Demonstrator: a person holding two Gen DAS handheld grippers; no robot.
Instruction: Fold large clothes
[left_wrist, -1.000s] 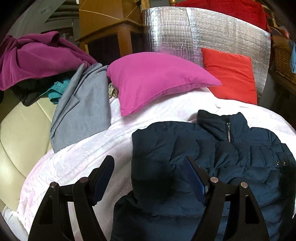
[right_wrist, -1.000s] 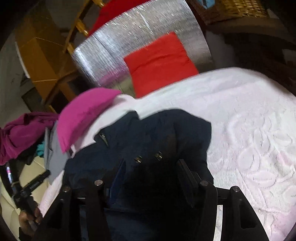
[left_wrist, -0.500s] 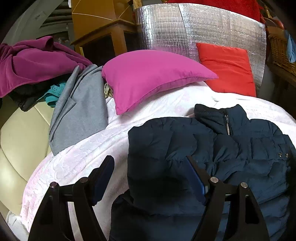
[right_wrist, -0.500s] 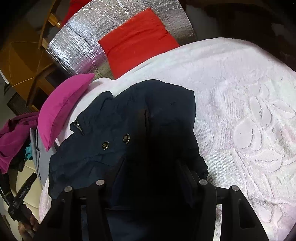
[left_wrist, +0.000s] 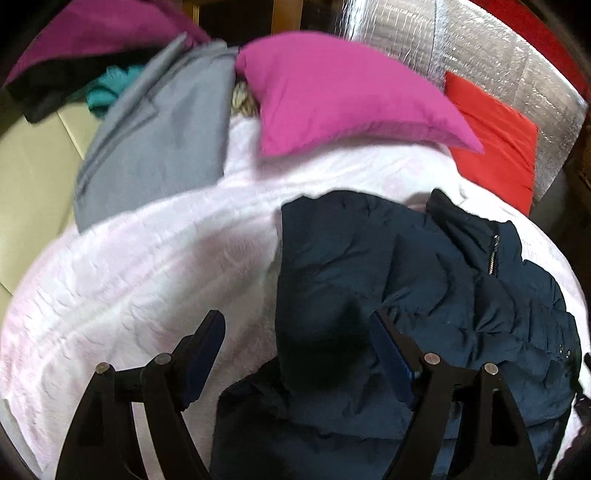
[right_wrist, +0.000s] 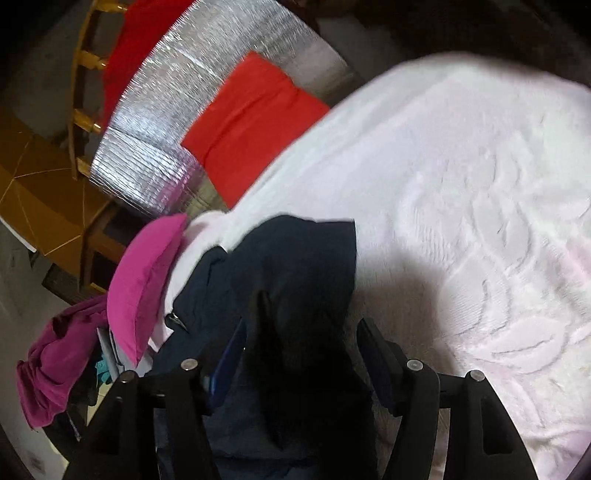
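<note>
navy puffer jacket (left_wrist: 424, 280) edge between opening left tongs (left_wrist: 295, 343), apparently untouched

Magenta pillow (left_wrist: 343, 92) beside red cushion (left_wrist: 495, 144), against silver foil panel (left_wrist: 480, 51).

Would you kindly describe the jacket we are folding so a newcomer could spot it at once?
Look at the pale pink textured bedspread. In front of the magenta pillow and red cushion lies a navy puffer jacket. It is the only dark quilted garment, with a zipped collar and snap buttons.

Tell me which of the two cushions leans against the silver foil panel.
The red cushion: it stands against the silver foil panel. The magenta cushion lies forward on the white bedspread.
</note>
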